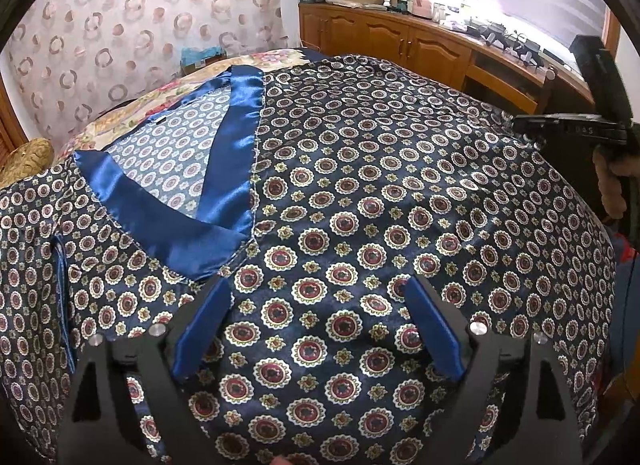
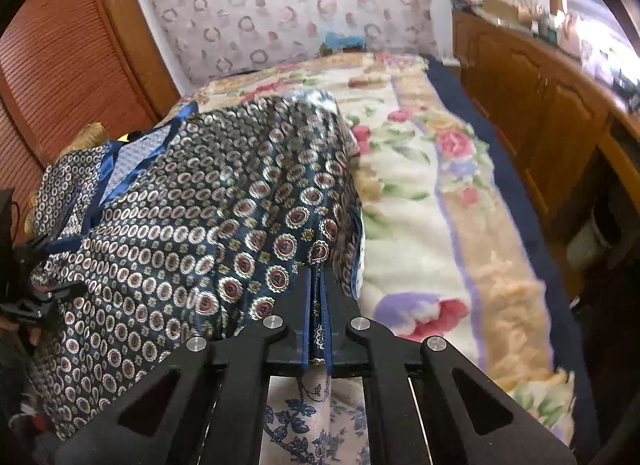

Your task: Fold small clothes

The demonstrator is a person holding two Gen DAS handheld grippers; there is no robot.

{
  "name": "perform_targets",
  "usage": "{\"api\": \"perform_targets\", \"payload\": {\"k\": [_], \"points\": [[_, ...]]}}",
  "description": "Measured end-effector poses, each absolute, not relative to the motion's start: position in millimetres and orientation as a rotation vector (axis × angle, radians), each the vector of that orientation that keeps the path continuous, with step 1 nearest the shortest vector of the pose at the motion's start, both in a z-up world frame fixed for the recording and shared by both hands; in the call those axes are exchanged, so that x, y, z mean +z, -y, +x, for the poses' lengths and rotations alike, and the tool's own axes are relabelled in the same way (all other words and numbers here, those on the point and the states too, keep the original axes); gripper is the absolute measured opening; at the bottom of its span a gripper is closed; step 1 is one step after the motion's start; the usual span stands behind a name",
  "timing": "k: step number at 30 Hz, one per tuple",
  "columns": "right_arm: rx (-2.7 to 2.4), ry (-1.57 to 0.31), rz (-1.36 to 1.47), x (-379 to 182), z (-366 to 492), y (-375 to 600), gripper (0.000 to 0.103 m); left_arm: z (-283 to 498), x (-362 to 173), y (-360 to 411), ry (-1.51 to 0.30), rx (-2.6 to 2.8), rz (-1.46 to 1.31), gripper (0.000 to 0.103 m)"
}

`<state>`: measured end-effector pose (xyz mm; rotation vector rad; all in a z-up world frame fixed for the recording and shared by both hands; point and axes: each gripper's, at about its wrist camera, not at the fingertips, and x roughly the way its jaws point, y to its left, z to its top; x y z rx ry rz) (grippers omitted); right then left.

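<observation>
– Where's the satin pyjama top?
– Spread on the floral blanket; my right gripper pinches its edge; my left gripper gapes wide above it.

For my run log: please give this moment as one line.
left gripper: open, over robe | right gripper: shut on robe edge, lifted | blanket: under robe

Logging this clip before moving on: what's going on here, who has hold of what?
A person is folding a navy patterned satin garment on a bed covered by a floral blanket. The right hand-held gripper is shut on the garment's edge and holds it raised off the blanket. The left hand-held gripper is open above the spread fabric, gripping nothing. The blue satin collar lies flat, facing up.
</observation>
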<state>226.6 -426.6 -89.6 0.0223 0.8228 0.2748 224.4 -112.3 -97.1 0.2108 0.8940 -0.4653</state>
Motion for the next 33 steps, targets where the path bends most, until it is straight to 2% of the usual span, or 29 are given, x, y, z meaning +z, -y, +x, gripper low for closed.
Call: {"api": "perform_targets", "payload": {"k": [10,15,20,21,22,23,25,33], "points": [[0.401,-0.634,-0.121,-31.4,214.7,359.1,0.001,224.4,-97.4,112.4,-0.896,-0.462,0.208,0.092],[0.500,-0.678,-0.141,-43.6,212.7,316.2,0.001,220.7,-93.4,109.1,-0.877,-0.454,0.203,0.092],[0.470,-0.704,-0.162,-61.2,205.5,314.7,0.001,201.0,-65.7,95.3,-0.805,-0.475,0.114,0.092],[0.450,-0.696,-0.153,-59.5,205.3,321.2,0.003,197.0,-60.6,94.4,-0.792,-0.481,0.105,0.092],[0.414,-0.684,-0.152,-57.4,205.0,326.9,0.018,192.7,-55.0,93.7,-0.777,-0.488,0.100,0.092],[0.361,-0.668,-0.162,-54.4,204.9,335.2,0.039,187.5,-48.0,93.9,-0.760,-0.492,0.101,0.092],[0.306,-0.651,-0.159,-52.4,207.5,346.6,0.051,182.4,-41.1,94.7,-0.742,-0.489,0.108,0.092],[0.250,-0.817,-0.045,-87.5,245.2,385.5,0.052,166.1,-34.9,96.8,-0.718,-0.506,0.099,0.092]]}}
